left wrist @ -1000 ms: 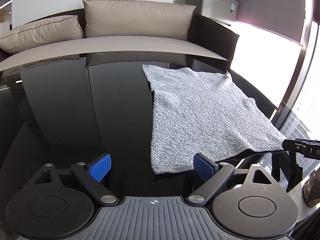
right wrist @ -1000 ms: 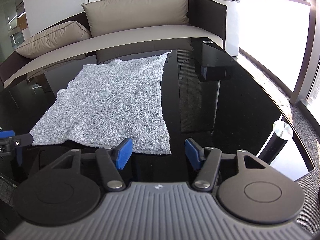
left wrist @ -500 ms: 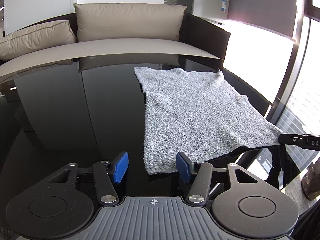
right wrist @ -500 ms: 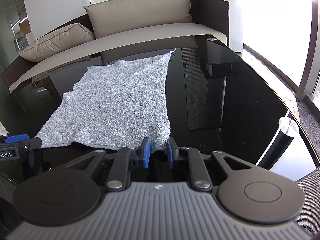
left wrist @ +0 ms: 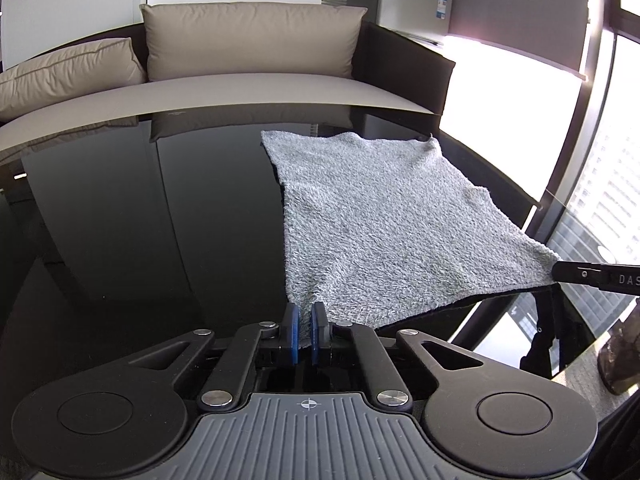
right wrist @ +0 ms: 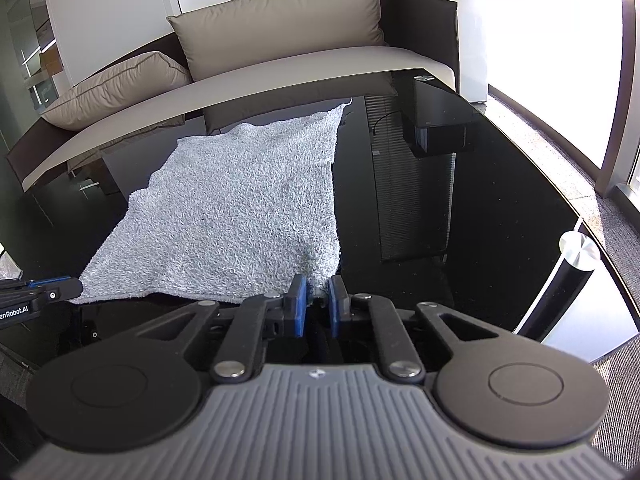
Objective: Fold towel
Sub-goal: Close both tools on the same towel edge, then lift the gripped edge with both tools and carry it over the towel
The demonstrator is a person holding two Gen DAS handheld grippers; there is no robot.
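Observation:
A grey terry towel [left wrist: 384, 224] lies spread on the glossy black table [left wrist: 160, 216]; it also shows in the right wrist view [right wrist: 240, 216]. My left gripper [left wrist: 305, 326] is shut on the towel's near left corner, its blue pads pinching the cloth. My right gripper [right wrist: 318, 300] is shut on the near right corner, which is lifted a little off the table. Each gripper shows at the edge of the other's view: the right one [left wrist: 592, 276] and the left one [right wrist: 44, 294]. The towel's near edge hangs between them.
A beige sofa [left wrist: 248, 64] with cushions runs along the table's far side. A black box [right wrist: 436, 136] sits on the table's far right. A metal-capped post [right wrist: 576, 268] stands at the table's right edge. Bright windows [left wrist: 608, 160] are to the right.
Both grippers moved forward onto the towel's near corners and closed from wide open to shut on the cloth. The near edge has risen slightly.

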